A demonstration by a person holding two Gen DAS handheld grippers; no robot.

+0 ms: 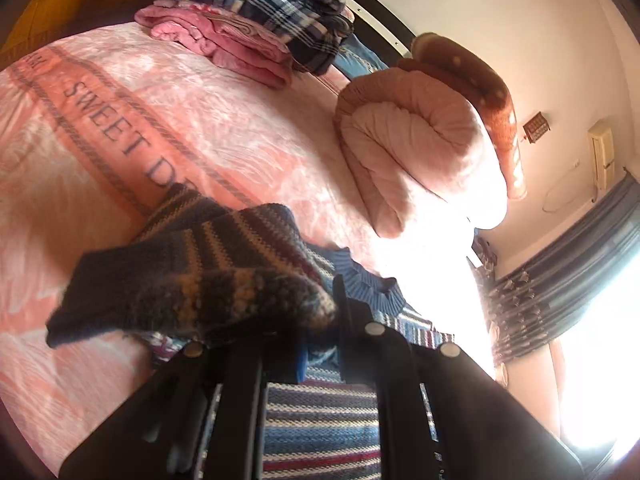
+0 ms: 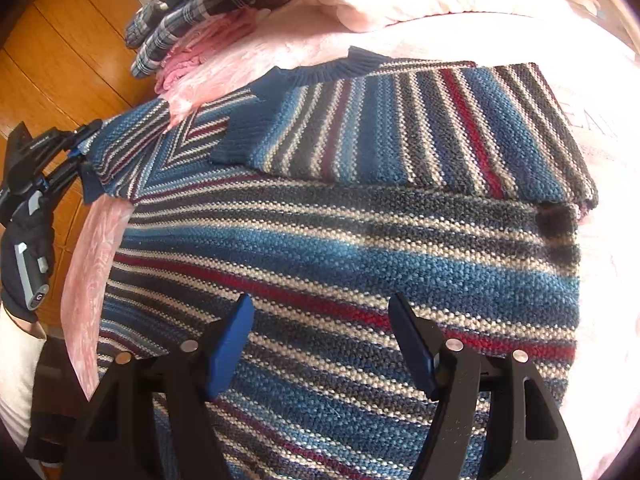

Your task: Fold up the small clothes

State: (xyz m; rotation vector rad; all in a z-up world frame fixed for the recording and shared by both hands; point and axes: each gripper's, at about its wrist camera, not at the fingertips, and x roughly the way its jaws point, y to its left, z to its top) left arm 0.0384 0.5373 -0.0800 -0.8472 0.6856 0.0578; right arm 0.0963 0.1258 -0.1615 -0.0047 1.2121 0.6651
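Note:
A striped knit sweater (image 2: 340, 248) in blue, red, white and grey lies flat on the pink bedspread (image 2: 608, 240). One sleeve (image 2: 420, 128) is folded across its upper part. My right gripper (image 2: 322, 340) hovers open over the sweater's body, its blue pads (image 2: 232, 344) wide apart with nothing between them. My left gripper (image 1: 304, 332) is shut on the other sleeve (image 1: 192, 276), which is lifted and droops over the fingers. In the right wrist view the left gripper (image 2: 86, 156) clamps that sleeve at the sweater's left edge, off the bed's side.
A stack of folded clothes (image 1: 248, 20), plaid on pink, sits at the far end of the bed. A rolled pink quilt (image 1: 420, 148) lies beside it. Wooden floor (image 2: 60, 60) runs along the bed's left edge. A gloved hand (image 2: 28, 248) holds the left gripper.

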